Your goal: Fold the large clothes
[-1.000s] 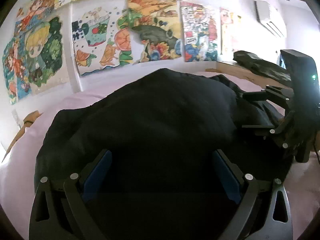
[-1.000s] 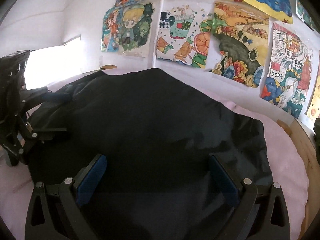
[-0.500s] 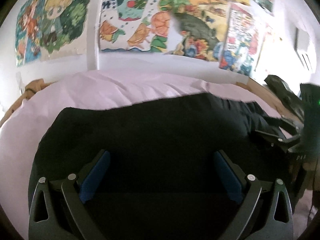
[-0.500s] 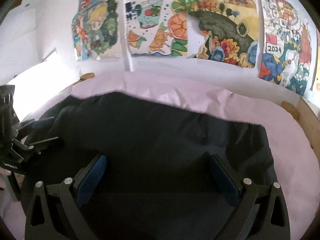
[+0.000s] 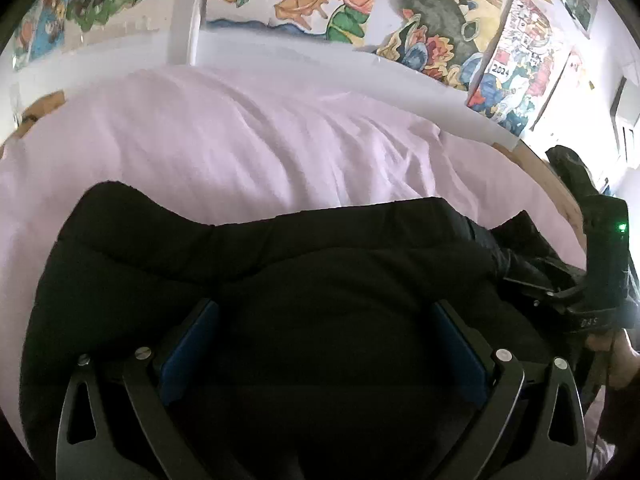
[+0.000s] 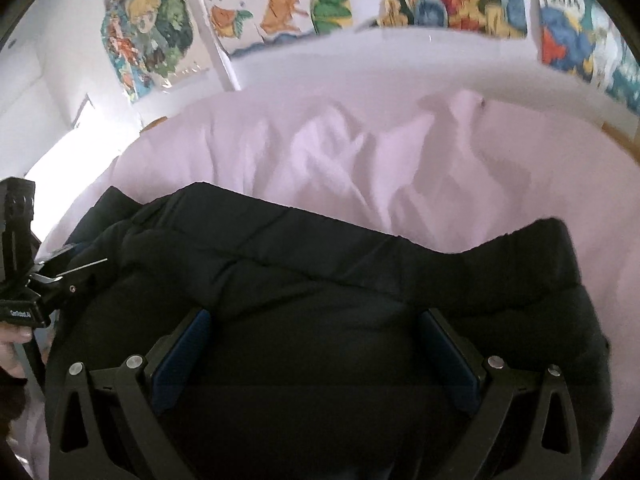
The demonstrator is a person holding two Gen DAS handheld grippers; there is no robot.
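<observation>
A large black padded garment (image 5: 256,264) lies on a pale pink bedsheet (image 5: 240,144); it also shows in the right wrist view (image 6: 328,280). My left gripper (image 5: 324,320) is open, its blue pads wide apart over a raised fold of the black cloth. My right gripper (image 6: 314,328) is open too, pads wide apart over the same garment. Each gripper shows in the other's view: the right one at the far right (image 5: 592,280), the left one at the far left (image 6: 28,280). Whether cloth lies between the pads or only under them is unclear.
The pink sheet (image 6: 380,152) stretches beyond the garment to a white wall with colourful children's paintings (image 5: 420,20). A wooden bed edge (image 5: 532,164) runs at the right, with a dark item (image 5: 568,168) on it.
The raised black cloth has come down and toward me. Both grippers have tilted downward; far more pink sheet shows beyond the garment's far edge. Both stay open.
</observation>
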